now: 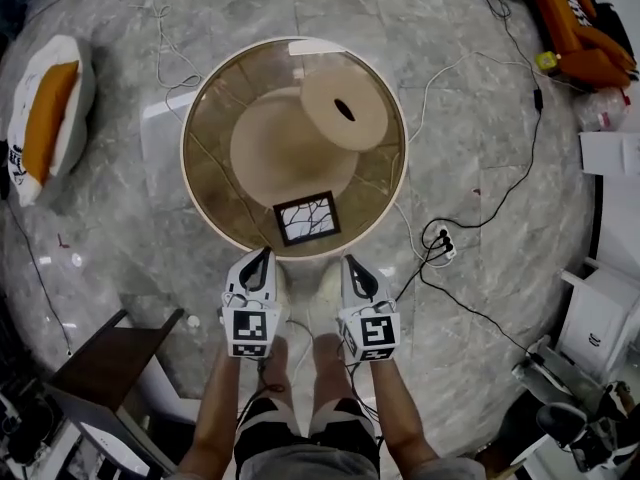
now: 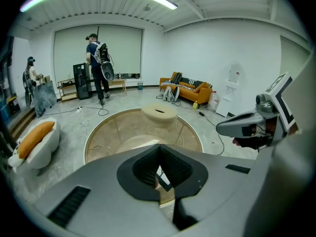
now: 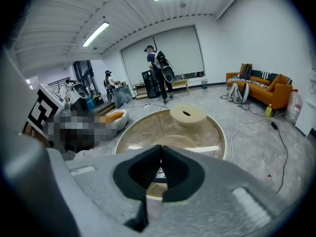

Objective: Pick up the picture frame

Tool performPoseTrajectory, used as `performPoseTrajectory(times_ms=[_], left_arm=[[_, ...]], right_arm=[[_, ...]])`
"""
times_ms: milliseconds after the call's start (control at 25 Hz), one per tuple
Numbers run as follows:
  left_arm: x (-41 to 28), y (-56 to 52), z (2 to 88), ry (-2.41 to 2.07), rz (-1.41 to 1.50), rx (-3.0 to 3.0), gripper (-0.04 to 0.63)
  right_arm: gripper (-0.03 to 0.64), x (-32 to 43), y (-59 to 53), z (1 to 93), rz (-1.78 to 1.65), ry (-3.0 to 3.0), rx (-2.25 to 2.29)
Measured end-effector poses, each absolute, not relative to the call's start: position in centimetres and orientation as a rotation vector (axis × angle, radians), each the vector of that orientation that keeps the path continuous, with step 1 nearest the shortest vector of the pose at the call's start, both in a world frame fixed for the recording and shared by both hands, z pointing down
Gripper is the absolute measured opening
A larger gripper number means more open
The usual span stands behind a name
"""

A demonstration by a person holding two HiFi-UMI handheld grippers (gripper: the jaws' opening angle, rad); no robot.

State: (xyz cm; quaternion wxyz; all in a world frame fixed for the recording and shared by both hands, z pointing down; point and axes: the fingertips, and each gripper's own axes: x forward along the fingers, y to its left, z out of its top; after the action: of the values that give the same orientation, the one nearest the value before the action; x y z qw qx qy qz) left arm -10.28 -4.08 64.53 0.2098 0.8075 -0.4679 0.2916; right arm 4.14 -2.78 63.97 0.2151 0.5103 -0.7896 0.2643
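Observation:
The picture frame (image 1: 306, 217), black-edged with a white branch drawing, lies flat near the front rim of a round glass table (image 1: 205, 203). My left gripper (image 1: 265, 254) hangs just short of that rim, left of the frame, with its jaws shut and empty. Beside it, my right gripper (image 1: 350, 260) sits right of the frame, jaws also closed on nothing. In the left gripper view a sliver of the frame (image 2: 163, 177) shows through the gap under the joined jaw tips (image 2: 159, 146). The right gripper view shows the frame (image 3: 159, 174) the same way below its tips (image 3: 160, 147).
A beige round block with a slot (image 1: 345, 110) stands on the table's far side. On the floor are a white seat with an orange cushion (image 1: 45, 118), an orange sofa (image 1: 585, 28), cables with a power strip (image 1: 440, 240) and a dark wooden stand (image 1: 110, 353). People stand far back (image 2: 98, 68).

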Motion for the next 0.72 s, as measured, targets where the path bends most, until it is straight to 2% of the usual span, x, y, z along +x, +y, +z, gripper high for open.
performPoseTrajectory(times_ms=[720], left_arm=[[-9.2, -5.8, 77.6, -1.232, 0.814, 2.17, 0.018]], right_arm=[[-0.001, 4.3, -5.0, 75.7, 0.809, -2.164, 1.382]])
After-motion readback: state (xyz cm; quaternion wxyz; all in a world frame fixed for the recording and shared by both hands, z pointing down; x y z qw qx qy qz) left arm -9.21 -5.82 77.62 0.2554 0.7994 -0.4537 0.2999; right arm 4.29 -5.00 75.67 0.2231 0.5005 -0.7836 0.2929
